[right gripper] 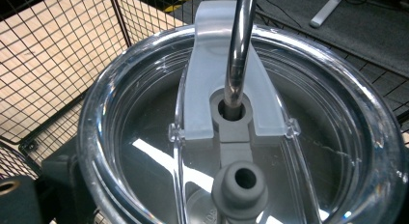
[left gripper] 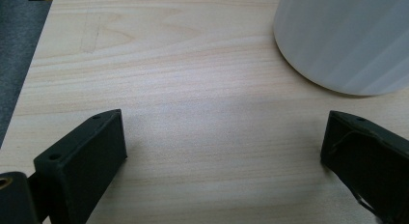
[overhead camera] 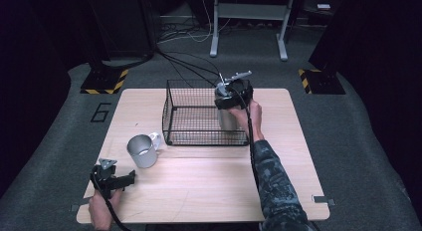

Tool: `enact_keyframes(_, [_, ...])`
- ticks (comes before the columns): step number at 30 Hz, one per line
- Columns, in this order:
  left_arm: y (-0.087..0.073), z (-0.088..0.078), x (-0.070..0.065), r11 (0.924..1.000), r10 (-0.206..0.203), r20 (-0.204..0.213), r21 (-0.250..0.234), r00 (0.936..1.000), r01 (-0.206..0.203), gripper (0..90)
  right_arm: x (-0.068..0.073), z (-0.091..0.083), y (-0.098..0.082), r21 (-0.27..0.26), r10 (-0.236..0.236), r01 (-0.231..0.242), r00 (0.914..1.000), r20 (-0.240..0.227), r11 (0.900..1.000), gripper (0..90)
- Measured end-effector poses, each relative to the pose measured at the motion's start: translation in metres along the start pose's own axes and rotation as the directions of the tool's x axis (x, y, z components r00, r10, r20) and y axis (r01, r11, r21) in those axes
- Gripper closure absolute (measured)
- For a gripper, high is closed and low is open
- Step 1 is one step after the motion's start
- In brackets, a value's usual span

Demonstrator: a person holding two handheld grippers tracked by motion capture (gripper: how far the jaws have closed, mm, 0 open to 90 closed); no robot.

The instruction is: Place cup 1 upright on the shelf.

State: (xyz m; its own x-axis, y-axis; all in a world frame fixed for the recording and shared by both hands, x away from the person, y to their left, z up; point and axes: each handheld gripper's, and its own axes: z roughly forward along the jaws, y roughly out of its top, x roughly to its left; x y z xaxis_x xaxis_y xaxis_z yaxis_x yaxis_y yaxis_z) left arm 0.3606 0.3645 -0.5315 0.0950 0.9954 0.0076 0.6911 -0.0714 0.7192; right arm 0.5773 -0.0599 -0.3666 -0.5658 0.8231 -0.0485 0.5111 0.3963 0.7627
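A steel tumbler (overhead camera: pixel 227 119) with a clear lid (right gripper: pixel 144 151) and a bent metal straw (right gripper: pixel 238 45) stands upright in the near right corner of a black wire basket (overhead camera: pixel 171 111). My right gripper (overhead camera: pixel 234 96) is shut on the tumbler at its top, and one dark finger (right gripper: pixel 58 171) shows beside the lid. A metal mug (overhead camera: pixel 142 151) with a handle stands on the table left of the basket. My left gripper (overhead camera: pixel 132 177) rests low near the table's front left, open, with bare wood between its fingers (left gripper: pixel 82 156). The mug's wall (left gripper: pixel 347 40) is just ahead and to the right of them.
The light wooden table (overhead camera: pixel 199 186) has open surface in front of the basket and to its right. Basket mesh (right gripper: pixel 58 45) rises around the tumbler. Cables and stand legs (overhead camera: pixel 214 47) lie on the grey floor beyond the table.
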Motion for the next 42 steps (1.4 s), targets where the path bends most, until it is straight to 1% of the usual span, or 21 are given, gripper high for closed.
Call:
enact_keyframes(1, [0.000, 0.000, 0.000, 1.0000, 0.000, 0.000, 0.000, 1.0000, 0.000, 1.9, 0.001, 0.001, -0.001, -0.002, 0.009, -0.009, 1.0000, 0.002, 1.000, 3.1])
enact_keyframes(3, [0.000, 0.000, 0.000, 1.0000, -0.005, 0.000, -0.004, 1.0000, 0.005, 1.9, 0.001, 0.002, -0.002, -0.002, -0.003, 0.003, 1.0000, 0.002, 1.000, 3.1])
enact_keyframes(4, [0.000, 0.001, -0.001, 0.9999, -0.011, -0.001, -0.008, 0.9999, 0.011, 1.9, 0.001, 0.003, -0.002, 0.009, -0.007, 0.007, 1.0000, 0.002, 1.000, 3.1])
enact_keyframes(6, [0.000, 0.000, -0.001, 0.9999, -0.009, -0.001, -0.007, 1.0000, 0.009, 1.9, 0.002, 0.005, -0.004, 0.010, 0.007, -0.007, 1.0000, 0.001, 1.000, 3.1])
enact_keyframes(8, [0.000, 0.000, -0.001, 0.9999, -0.009, -0.001, -0.007, 1.0000, 0.009, 1.9, 0.001, 0.007, -0.005, 0.017, -0.008, 0.008, 1.0000, -0.004, 1.000, 3.1])
enact_keyframes(9, [0.000, 0.000, -0.001, 0.9999, -0.009, -0.001, -0.007, 1.0000, 0.009, 1.9, 0.003, 0.008, -0.006, 0.018, 0.009, -0.009, 1.0000, -0.003, 1.000, 3.1])
enact_keyframes(11, [0.000, 0.001, -0.001, 0.9999, -0.009, -0.001, -0.007, 1.0000, 0.009, 1.9, 0.002, 0.010, -0.007, 0.016, -0.004, 0.004, 1.0000, -0.004, 1.000, 3.1])
enact_keyframes(12, [0.000, 0.001, -0.001, 0.9999, -0.009, -0.001, -0.008, 1.0000, 0.009, 1.9, 0.002, 0.010, -0.007, 0.024, 0.007, -0.007, 1.0000, -0.005, 1.000, 3.1])
enact_keyframes(15, [0.000, 0.000, -0.001, 0.9999, -0.009, -0.001, -0.007, 1.0000, 0.009, 1.9, 0.002, 0.012, -0.008, 0.028, 0.010, -0.010, 0.9999, -0.008, 1.000, 3.1])
enact_keyframes(17, [0.000, 0.000, -0.001, 0.9999, -0.009, -0.001, -0.007, 1.0000, 0.009, 1.9, 0.002, 0.014, -0.009, 0.030, 0.001, -0.001, 1.0000, -0.004, 1.000, 3.1])
enact_keyframes(19, [0.000, 0.001, -0.001, 0.9999, -0.009, -0.001, -0.007, 1.0000, 0.009, 1.9, 0.002, 0.015, -0.009, 0.041, 0.003, -0.003, 1.0000, -0.008, 0.999, 3.1])
enact_keyframes(20, [0.000, 0.000, -0.001, 0.9999, -0.009, -0.001, -0.007, 1.0000, 0.009, 1.9, 0.003, 0.016, -0.009, 0.045, 0.016, -0.016, 0.9999, -0.004, 0.999, 3.1])
enact_keyframes(21, [0.000, 0.000, -0.001, 0.9999, -0.009, -0.001, -0.007, 1.0000, 0.009, 1.9, 0.003, 0.017, -0.009, 0.047, 0.005, -0.005, 1.0000, -0.006, 0.999, 3.0])
enact_keyframes(23, [0.000, 0.001, -0.001, 0.9999, -0.009, -0.001, -0.007, 1.0000, 0.009, 1.9, 0.003, 0.018, -0.009, 0.053, 0.002, -0.001, 1.0000, -0.006, 0.999, 3.1])
enact_keyframes(25, [0.000, 0.000, -0.001, 0.9999, -0.009, -0.001, -0.007, 1.0000, 0.009, 1.9, 0.004, 0.019, -0.010, 0.048, 0.005, -0.005, 0.9999, -0.011, 0.999, 3.1])
enact_keyframes(27, [0.000, 0.000, -0.001, 0.9999, -0.009, -0.001, -0.007, 1.0000, 0.009, 1.9, 0.003, 0.020, -0.010, 0.055, -0.013, 0.014, 0.9998, -0.015, 0.998, 3.0])
enact_keyframes(28, [0.000, 0.001, -0.001, 0.9999, -0.009, -0.001, -0.007, 1.0000, 0.009, 1.9, 0.005, 0.021, -0.010, 0.052, 0.008, -0.007, 0.9999, -0.015, 0.999, 3.0])
enact_keyframes(30, [0.000, 0.000, -0.001, 0.9999, -0.009, -0.001, -0.007, 1.0000, 0.009, 1.9, 0.005, 0.023, -0.011, 0.058, 0.003, -0.001, 0.9998, -0.019, 0.998, 3.0])
enact_keyframes(34, [0.000, 0.000, -0.001, 0.9999, -0.009, -0.001, -0.007, 1.0000, 0.009, 1.9, 0.005, 0.025, -0.012, 0.068, 0.010, -0.009, 0.9997, -0.020, 0.998, 2.9])
enact_keyframes(42, [0.000, 0.000, -0.001, 0.9999, -0.009, -0.001, -0.007, 1.0000, 0.009, 1.9, 0.004, 0.024, -0.013, 0.093, 0.017, -0.014, 0.9993, -0.033, 0.996, 2.7])
